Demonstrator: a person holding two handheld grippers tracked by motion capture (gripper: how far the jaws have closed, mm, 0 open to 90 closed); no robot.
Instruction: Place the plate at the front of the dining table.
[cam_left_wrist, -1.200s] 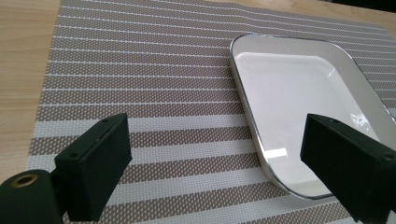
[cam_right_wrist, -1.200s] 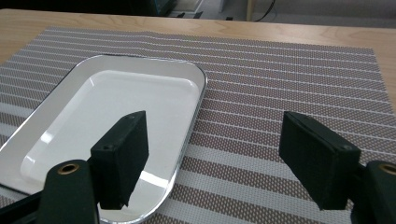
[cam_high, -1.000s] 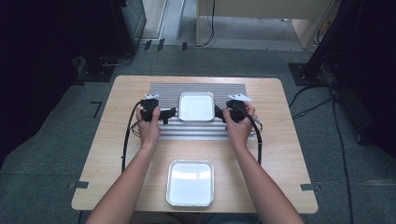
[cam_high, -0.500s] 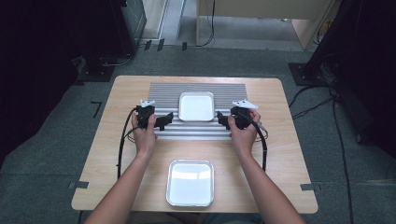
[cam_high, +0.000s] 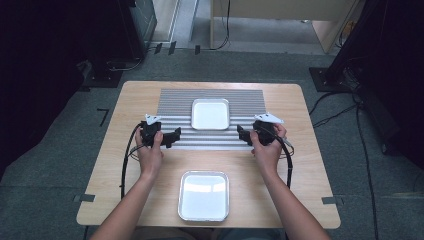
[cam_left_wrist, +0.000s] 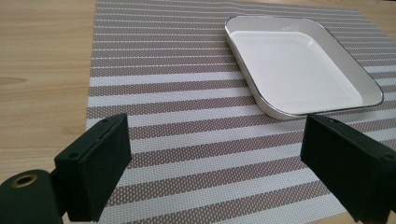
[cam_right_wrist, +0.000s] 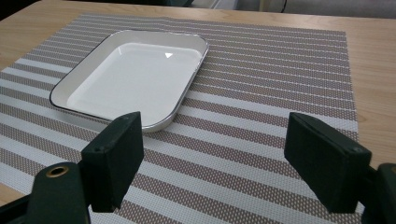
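High view: white tray (cam_high: 210, 113) lies on the striped mat (cam_high: 170, 100) between left claw (cam_high: 172, 136) and right claw (cam_high: 242, 135), both gaping wide, about equally near.

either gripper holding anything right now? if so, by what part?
Nothing is held. The left gripper and the right gripper both have their jaws wide open over the striped mat, each apart from the white tray between them.

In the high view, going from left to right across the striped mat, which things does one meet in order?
left gripper → white tray on the mat → right gripper
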